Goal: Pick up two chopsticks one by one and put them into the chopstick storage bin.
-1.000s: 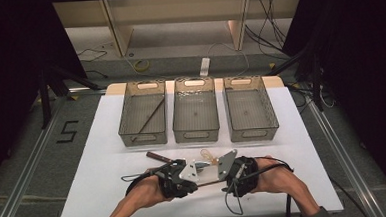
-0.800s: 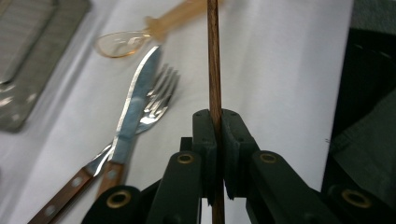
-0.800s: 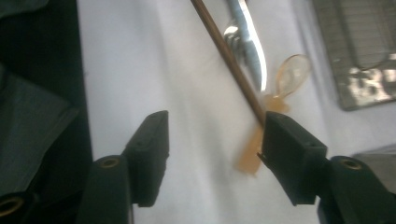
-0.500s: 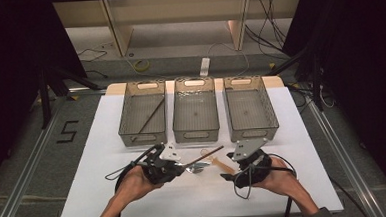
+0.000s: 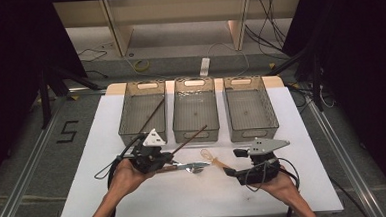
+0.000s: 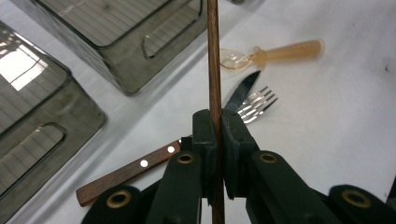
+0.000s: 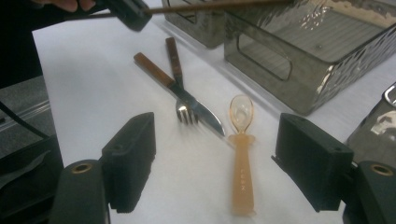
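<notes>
Left gripper (image 5: 159,158) clamps a wooden chopstick (image 5: 190,137) above the white table (image 5: 110,193), right gripper (image 5: 236,161) jaws wide near the orange spoon (image 7: 242,161); dark curtains, cabled floor.

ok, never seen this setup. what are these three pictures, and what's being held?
No robot here: a person holds a hand-operated two-jaw gripper in each hand. The high view looks down on the table from above the person; the other two pictures come from cameras riding on each gripper, looking along its black jaws.

On the white table stand three clear bins; the left-hand one holds a thin dark stick. In front of them lie a wooden-handled knife, a fork and a small translucent orange spoon.

The left gripper is shut on a thin brown stick, lifted off the table and pointing toward the bins. The right gripper is open, its jaws either side of the spoon's handle, gripping nothing.
</notes>
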Motion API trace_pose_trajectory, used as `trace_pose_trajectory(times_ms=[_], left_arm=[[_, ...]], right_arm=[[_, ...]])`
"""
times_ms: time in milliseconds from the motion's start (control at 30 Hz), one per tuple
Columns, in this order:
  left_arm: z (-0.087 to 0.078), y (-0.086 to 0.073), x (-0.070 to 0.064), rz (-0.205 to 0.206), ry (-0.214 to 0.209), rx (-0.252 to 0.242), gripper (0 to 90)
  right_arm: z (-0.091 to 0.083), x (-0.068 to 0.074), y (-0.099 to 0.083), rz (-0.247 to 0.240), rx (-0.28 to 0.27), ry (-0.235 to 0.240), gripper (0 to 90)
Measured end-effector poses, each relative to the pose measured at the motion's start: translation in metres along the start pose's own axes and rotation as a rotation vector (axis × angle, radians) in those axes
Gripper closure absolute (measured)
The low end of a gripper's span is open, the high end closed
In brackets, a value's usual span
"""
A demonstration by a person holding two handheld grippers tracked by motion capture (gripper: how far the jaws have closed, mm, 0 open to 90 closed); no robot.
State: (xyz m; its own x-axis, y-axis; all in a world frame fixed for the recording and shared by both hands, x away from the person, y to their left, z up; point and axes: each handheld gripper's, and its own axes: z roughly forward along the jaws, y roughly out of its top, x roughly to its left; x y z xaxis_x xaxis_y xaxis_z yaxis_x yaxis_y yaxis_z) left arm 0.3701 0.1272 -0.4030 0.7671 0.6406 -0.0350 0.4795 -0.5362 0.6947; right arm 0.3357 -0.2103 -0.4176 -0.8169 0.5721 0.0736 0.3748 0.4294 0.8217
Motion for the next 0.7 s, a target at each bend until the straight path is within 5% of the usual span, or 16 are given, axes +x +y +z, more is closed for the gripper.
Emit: trace_pose_trajectory(times_ms=[700], left_arm=[[-0.011, 0.025, 0.07, -0.166, 0.155, -0.085, 84.8]], right_arm=[[0.004, 0.007, -0.011, 0.015, 0.021, -0.028, 24.9]])
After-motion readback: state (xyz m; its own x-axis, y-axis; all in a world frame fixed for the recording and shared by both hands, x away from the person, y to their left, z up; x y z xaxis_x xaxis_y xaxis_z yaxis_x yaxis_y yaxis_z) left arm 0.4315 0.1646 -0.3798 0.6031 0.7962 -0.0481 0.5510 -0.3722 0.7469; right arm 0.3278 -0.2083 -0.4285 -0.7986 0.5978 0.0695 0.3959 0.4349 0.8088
